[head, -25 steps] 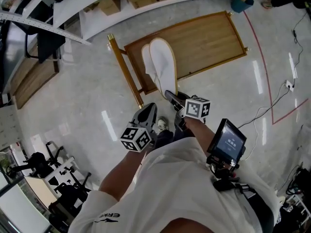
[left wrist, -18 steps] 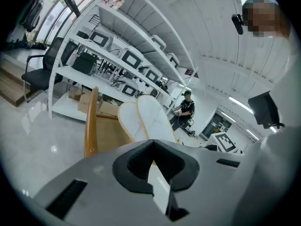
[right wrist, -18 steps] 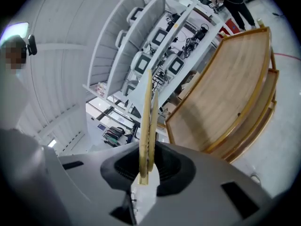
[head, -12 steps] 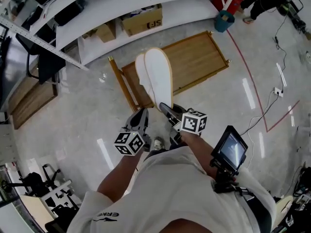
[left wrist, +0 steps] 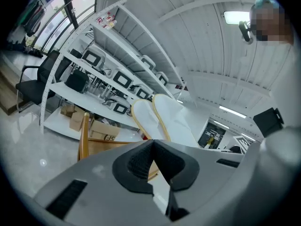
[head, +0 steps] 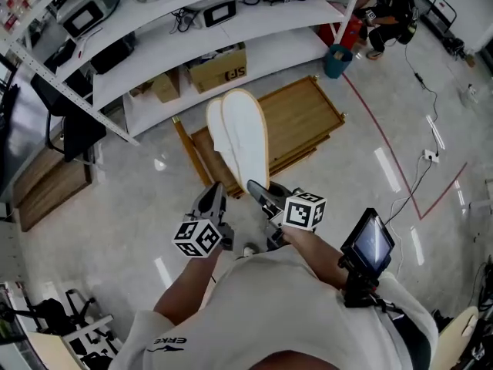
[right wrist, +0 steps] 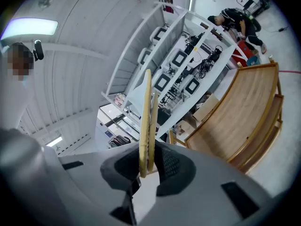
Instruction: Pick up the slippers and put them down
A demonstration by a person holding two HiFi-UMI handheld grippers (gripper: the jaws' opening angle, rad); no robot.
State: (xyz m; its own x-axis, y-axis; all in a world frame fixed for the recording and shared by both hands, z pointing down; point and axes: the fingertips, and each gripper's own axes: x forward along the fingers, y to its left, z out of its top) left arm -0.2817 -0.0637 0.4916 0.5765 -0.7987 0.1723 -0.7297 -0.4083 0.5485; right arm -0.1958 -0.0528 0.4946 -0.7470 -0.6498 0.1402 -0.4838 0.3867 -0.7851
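White slippers (head: 243,137) with a yellowish rim are in the grip of my right gripper (head: 258,190). The pair is pressed flat together and sticks out away from me, held in the air. In the right gripper view the two of them stand edge-on (right wrist: 146,121) between the dark pads. The jaws are closed onto the near end of the pair, only as far apart as the two thin soles allow (right wrist: 148,166). My left gripper (head: 213,195) hangs just beside the right one, on its left and apart from the slippers. In its own view the jaws are brought together with nothing between them (left wrist: 153,147), and the slippers show beyond the tips (left wrist: 164,121). From the head camera the slippers overlap a wooden panel (head: 304,118) lying flat on the pale glossy floor (head: 115,199). I take it for some kind of framed board, though the view is too steep to be sure. Behind it runs white shelving (head: 192,45) carrying electronics and cables, with a cardboard box (head: 219,69) on the lowest level. A teal bin (head: 337,60) sits at the shelf's end, near a crouching person (head: 385,14). A red line (head: 393,160) marks the floor to the right. A small screen (head: 370,245) is strapped by my right forearm.
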